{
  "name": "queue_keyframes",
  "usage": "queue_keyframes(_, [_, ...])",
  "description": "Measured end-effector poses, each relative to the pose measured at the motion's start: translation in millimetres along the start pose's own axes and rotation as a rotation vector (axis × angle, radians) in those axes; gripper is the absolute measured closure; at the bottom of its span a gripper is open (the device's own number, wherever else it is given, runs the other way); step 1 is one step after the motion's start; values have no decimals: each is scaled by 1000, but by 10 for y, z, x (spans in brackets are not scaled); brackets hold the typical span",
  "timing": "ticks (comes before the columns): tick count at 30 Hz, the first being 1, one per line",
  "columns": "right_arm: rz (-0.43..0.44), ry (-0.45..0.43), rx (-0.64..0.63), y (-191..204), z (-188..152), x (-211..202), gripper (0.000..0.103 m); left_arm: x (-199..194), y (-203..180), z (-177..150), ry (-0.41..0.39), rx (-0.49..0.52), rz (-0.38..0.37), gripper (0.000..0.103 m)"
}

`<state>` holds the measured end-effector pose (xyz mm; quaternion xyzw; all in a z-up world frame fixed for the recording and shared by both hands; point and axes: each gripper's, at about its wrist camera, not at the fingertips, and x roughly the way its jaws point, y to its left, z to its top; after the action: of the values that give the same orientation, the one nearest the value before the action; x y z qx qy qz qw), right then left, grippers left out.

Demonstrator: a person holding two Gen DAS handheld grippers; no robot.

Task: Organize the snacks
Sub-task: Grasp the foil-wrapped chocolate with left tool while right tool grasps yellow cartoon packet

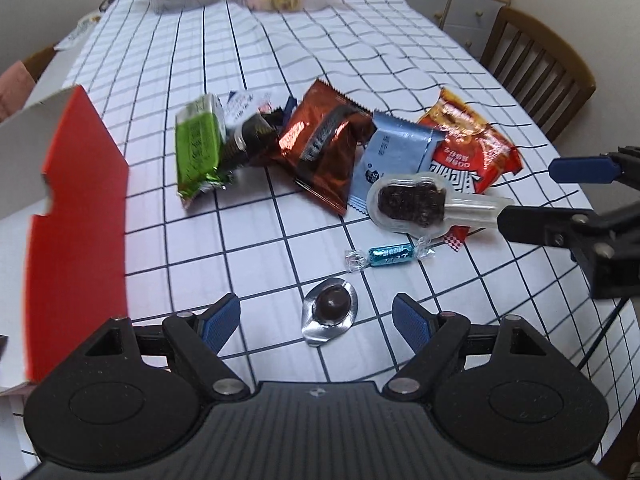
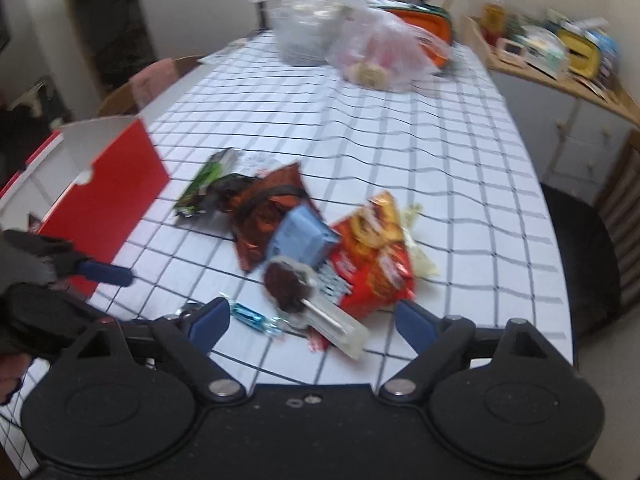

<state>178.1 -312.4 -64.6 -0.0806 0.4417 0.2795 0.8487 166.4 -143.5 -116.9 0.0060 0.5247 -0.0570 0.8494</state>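
A pile of snacks lies mid-table: a green packet (image 1: pixel 198 146), a brown foil packet (image 1: pixel 324 144), a pale blue packet (image 1: pixel 390 154), a red chip bag (image 1: pixel 476 148), a clear-wrapped chocolate lolly (image 1: pixel 416 202), a blue candy (image 1: pixel 390 256) and a foil-cupped chocolate (image 1: pixel 330 312). A red box (image 1: pixel 76 216) stands open at the left. My left gripper (image 1: pixel 316 318) is open, its jaws either side of the foil-cupped chocolate. My right gripper (image 2: pixel 314 322) is open over the lolly's (image 2: pixel 286 282) stick end, beside the chip bag (image 2: pixel 374 256); the red box (image 2: pixel 108 184) lies to its left.
Two plastic bags (image 2: pixel 352 46) sit at the table's far end on the checked cloth (image 1: pixel 280 60). A wooden chair (image 1: pixel 536 64) stands at the right side, with a cabinet (image 2: pixel 560 92) behind. The left gripper shows at the left in the right wrist view (image 2: pixel 92 272).
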Motion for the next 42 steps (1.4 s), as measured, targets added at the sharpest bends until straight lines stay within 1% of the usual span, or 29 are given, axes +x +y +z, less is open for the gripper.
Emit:
queue_keyframes(1, [4,3,-37,28,22,27,14,34,-4,13,7,-1,-1,20])
queue_keyframes(5, [35,32,-149,99,91,171,22,165,4,23,34,0,11,21])
queue_keyframes(7, [37,43,-203,139,113,248,23,214,14,18,43,-2,14,21])
queue_keyframes(9, [39,55,-240,153,130,333,25,253,7,14,45,6,24,24])
queue_keyframes(11, [39,76,-259,152,149,434,29,290,3,18,52,12,30,33])
queue_keyframes(14, [28,92,-279,158,156,557,34,321,-8,12,59,26,26,42])
queue_keyframes(21, [13,90,-328,239,154,696,44,316,-15,-2,26,42,43,46])
queue_keyframes(25, [-7,91,-369,314,76,738,57,293,-41,-38,5,60,38,54])
queue_keyframes(26, [-15,87,-376,323,59,741,62,288,-50,-43,1,63,37,57])
queue_keyframes(27, [-20,81,-379,324,46,740,63,290,-47,-45,-3,68,33,59])
queue_keyframes(29, [-24,64,-374,319,37,718,67,284,-51,-48,-8,72,29,68])
queue_keyframes(30, [-26,56,-372,316,36,702,69,278,-43,-52,-10,73,27,68])
queue_keyframes(32, [-27,39,-365,313,32,660,76,275,-21,-55,-14,64,20,69])
queue_keyframes(37, [-28,8,-332,351,-6,537,86,273,7,-65,-19,36,10,70])
queue_keyframes(39, [-6,1,-313,377,-23,469,90,268,20,-73,-19,27,7,70])
queue_keyframes(41, [30,17,-306,421,-45,439,94,260,43,-93,-19,19,2,70])
queue_keyframes(42, [26,23,-312,458,-67,440,94,254,53,-105,-20,15,0,70])
